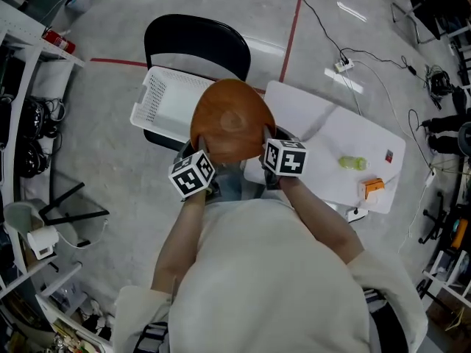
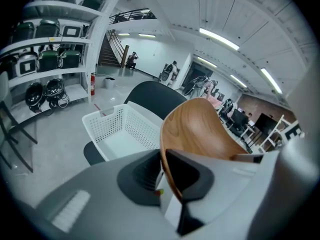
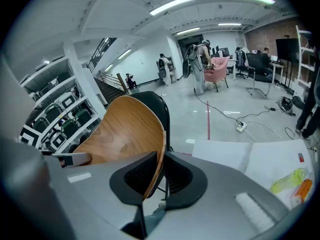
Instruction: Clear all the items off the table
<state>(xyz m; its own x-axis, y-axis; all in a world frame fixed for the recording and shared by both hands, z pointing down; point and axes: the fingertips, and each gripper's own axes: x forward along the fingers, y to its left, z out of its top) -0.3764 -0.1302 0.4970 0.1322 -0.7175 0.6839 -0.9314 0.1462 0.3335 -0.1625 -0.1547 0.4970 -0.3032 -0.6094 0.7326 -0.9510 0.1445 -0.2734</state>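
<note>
Left hand-held gripper [image 2: 162, 179] and right hand-held gripper [image 3: 159, 176] are clamped on the wooden bowl [image 1: 232, 120] by the basket [image 1: 165, 101]; bottle [image 1: 352, 163] and orange object [image 1: 374, 186] are left on the bench [image 1: 324, 134].

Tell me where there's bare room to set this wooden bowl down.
The white basket on the black chair looks empty inside, the roomiest spot for the wooden bowl. The end of the table beside the basket is bare too. Its other end is crowded: a green bottle and an orange item sit there.
</note>
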